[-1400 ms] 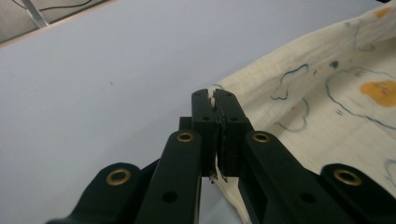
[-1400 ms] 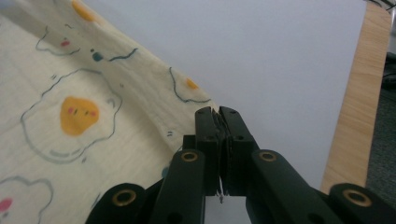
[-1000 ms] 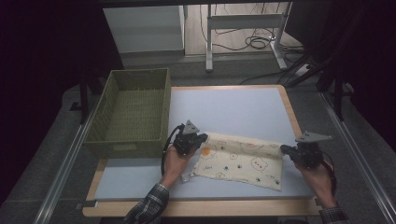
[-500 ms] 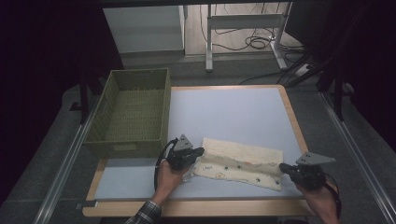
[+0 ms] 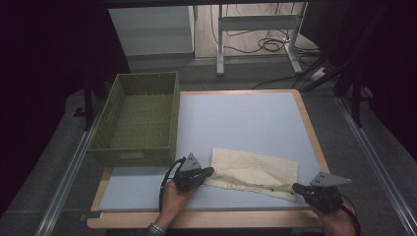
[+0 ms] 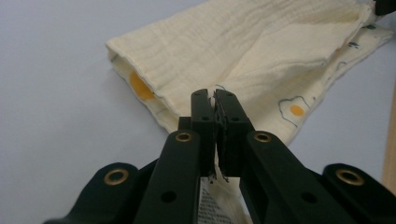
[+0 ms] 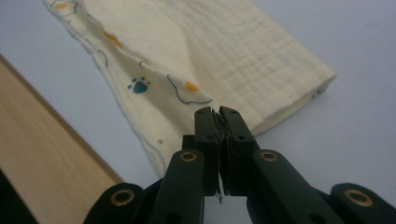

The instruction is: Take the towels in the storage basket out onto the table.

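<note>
So the cream cloth [image 5: 253, 173] is lying flat near the front edge of the table [image 5: 246, 118], folded over into a long strip. Its long axis runs pretty much along that front edge, left to right, with the right end dipping a bit closer to the edge than the left. The fold is toward the back, and a thinner printed layer with little egg and paw prints pokes out on the front side.

The left gripper [image 5: 209, 172] is at the cloth's front left corner, fingers pressed together and pinching the fabric; in the left gripper view you can see the cloth edge caught between the fingers [image 6: 205, 116]. The right gripper [image 5: 296, 187] is at the front right corner, same deal, fingers [image 7: 231, 126] clamped on the cloth's hem.

Room-wise: the front is tight. There's a narrow strip of blue surface, then the wooden rim, right in front of the cloth, and the right gripper sits close to the front right corner of the table. The back half of the table is wide open, all bare blue. The green woven basket [image 5: 137, 118] sits along the left edge, its front corner near the left gripper but apart from it, so the left side is the cramped one.
</note>
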Motion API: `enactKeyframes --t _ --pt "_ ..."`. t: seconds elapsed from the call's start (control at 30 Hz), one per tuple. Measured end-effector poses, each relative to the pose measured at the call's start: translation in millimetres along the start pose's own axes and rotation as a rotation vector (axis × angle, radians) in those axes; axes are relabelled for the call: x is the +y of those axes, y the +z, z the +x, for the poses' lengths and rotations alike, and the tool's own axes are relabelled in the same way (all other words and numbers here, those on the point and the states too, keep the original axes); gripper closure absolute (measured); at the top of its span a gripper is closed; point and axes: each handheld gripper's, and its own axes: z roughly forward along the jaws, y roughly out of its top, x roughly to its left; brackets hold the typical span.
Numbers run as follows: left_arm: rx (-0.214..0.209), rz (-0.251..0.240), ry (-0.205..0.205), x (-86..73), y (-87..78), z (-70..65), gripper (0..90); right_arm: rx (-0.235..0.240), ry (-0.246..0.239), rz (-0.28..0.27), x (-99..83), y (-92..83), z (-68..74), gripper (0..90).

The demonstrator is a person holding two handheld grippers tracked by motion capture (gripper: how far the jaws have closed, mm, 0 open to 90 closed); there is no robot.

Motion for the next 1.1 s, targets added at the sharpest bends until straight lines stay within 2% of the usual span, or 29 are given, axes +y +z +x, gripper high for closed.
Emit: enactKeyframes --t 0.13,0.27,0.37,0.43,0.57,0.67,0.7,0.73,0.77,0.8,0.83,0.87,0.9,0.93,0.97,1.0,1.03,1.1 --pt "-0.011 0.006 -0.004 -5.0 -4.3 -2.4 84.1 0.02 0.007 -0.003 -7.9 -3.5 5.5 84.0" --pt "-0.015 0.021 -0.02 -9.6 -15.0 0.0 70.3 0.036 0.02 -0.012 -10.6 -12.4 6.8 77.8" --pt "-0.009 0.019 -0.036 -9.5 -21.0 3.1 63.2 0.027 0.02 -0.013 -10.9 -18.5 6.1 76.9" --pt "0.01 0.014 -0.051 -6.8 -27.9 7.2 59.7 0.019 0.024 -0.021 -10.2 -25.7 3.3 75.4" --pt "0.006 0.012 -0.075 -1.9 -27.7 10.8 54.6 0.006 0.029 -0.021 -8.3 -27.3 -0.8 74.8" --pt "-0.003 0.01 -0.072 3.9 -21.9 9.4 54.6 0.007 0.041 -0.022 -5.7 -22.2 -5.8 74.5" --pt "-0.025 0.01 -0.065 7.3 -16.4 5.4 54.9 0.02 0.052 -0.027 -3.0 -18.3 -6.5 74.8" --pt "-0.025 0.01 -0.065 7.3 -16.4 5.4 55.1 0.034 0.056 -0.033 -1.0 -16.4 -5.4 75.0" --pt "-0.042 0.021 -0.054 10.3 -9.4 0.7 55.3 0.049 0.056 -0.037 1.5 -14.3 -3.5 75.1" --pt "-0.042 0.021 -0.054 10.3 -9.4 0.7 55.3 0.049 0.056 -0.037 1.5 -14.3 -3.5 75.1" --pt "-0.042 0.039 -0.042 13.0 -1.5 -2.4 55.2 0.079 0.051 -0.04 8.2 -7.7 1.4 75.0" --pt "-0.042 0.039 -0.042 13.0 -1.5 -2.4 55.1 0.093 0.045 -0.039 12.2 -3.3 4.2 75.1" --pt "-0.03 0.056 -0.034 14.9 5.9 -3.3 54.7 0.109 0.04 -0.04 16.2 1.8 7.1 75.0" --pt "-0.03 0.056 -0.034 14.9 5.9 -3.3 53.8 0.109 0.04 -0.04 16.2 1.8 7.1 75.0" --pt "-0.009 0.078 -0.025 15.6 11.9 -2.0 52.8 0.143 0.03 -0.038 24.1 13.4 12.9 74.4" --pt "-0.009 0.078 -0.025 15.6 11.9 -2.0 52.4 0.143 0.03 -0.038 24.1 13.4 12.9 74.4" --pt "0.024 0.103 -0.017 14.8 16.5 0.3 51.7 0.171 0.02 -0.033 31.7 25.9 19.8 72.7" --pt "0.051 0.12 -0.012 12.8 19.6 3.7 51.1 0.193 0.004 -0.023 38.9 37.7 27.7 71.2"
